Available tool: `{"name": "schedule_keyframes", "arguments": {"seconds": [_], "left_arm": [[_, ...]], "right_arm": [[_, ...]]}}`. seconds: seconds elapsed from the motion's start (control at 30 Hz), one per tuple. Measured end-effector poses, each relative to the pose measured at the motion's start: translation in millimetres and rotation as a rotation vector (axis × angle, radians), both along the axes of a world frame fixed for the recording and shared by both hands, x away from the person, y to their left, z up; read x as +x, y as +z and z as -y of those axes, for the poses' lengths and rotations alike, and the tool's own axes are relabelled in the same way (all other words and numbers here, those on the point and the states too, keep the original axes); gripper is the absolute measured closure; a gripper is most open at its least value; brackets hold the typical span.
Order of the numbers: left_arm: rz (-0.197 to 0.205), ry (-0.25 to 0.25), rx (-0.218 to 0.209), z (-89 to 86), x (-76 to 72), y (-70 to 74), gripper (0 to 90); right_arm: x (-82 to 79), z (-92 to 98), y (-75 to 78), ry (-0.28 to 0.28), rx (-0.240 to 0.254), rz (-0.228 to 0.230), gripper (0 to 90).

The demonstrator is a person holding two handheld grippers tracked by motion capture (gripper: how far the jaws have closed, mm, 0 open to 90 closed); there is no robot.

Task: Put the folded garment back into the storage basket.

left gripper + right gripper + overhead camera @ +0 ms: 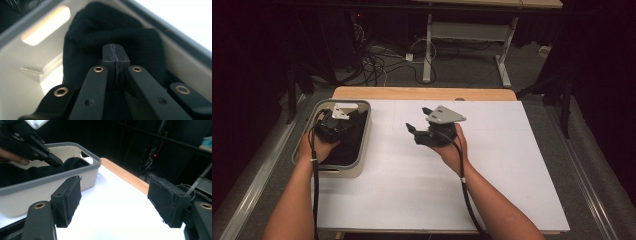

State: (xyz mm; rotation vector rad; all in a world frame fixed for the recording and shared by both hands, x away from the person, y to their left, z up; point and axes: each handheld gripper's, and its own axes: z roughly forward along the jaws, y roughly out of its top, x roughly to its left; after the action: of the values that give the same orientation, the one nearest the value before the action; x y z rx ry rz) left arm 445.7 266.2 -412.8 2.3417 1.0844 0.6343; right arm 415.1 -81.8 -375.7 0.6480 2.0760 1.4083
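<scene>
I see my left gripper (343, 116) clenched shut inside the grey-rimmed bin (365, 131), its tips against the black cloth (100, 32) lying there; whether it pinches the cloth I cannot tell. My right gripper (417, 120) hangs released beside the bin, over the white table sheet (492, 170). Beyond the bin, cables (377, 62) sprawl on the dark floor.

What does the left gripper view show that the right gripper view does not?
The left gripper view alone shows the left gripper from behind, jaws pressed together, above the black knitted cloth, and the slot handle in the bin wall.

The right gripper view alone shows the right gripper, jaws wide apart with nothing between them, over the white table sheet and its wooden edge.

Both show the beige plastic bin with a grey rim holding that cloth.
</scene>
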Motion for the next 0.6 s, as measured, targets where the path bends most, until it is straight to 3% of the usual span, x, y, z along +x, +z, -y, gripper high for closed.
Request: {"name": "schedule_keyframes", "arguments": {"seconds": [0.03,0.07,0.1,0.13,0.4,0.6], "left_arm": [[0.000,0.000,0.000,0.0,0.0,0.0,87.2],[-0.010,0.008,0.007,0.8,3.2,-3.2,87.2],[-0.018,0.015,0.019,1.6,5.7,-5.2,87.2],[-0.023,0.021,0.023,2.9,8.7,-7.7,87.2],[-0.069,0.021,0.043,7.3,16.1,-16.6,87.2],[-0.121,0.020,0.102,12.3,21.8,-26.3,86.9]], "right_arm": [[0.0,0.0,0.0,0.000,0.000,0.000,27.7],[-8.6,16.8,-1.0,-0.012,0.002,-0.006,27.1],[-8.6,16.8,-1.0,-0.012,0.002,-0.006,27.1],[-18.1,31.3,-4.0,-0.014,0.012,-0.004,27.0],[-51.8,68.4,-18.8,-0.010,-0.008,0.034,25.7],[-77.2,101.9,-30.4,-0.019,-0.018,0.036,25.7]]}}
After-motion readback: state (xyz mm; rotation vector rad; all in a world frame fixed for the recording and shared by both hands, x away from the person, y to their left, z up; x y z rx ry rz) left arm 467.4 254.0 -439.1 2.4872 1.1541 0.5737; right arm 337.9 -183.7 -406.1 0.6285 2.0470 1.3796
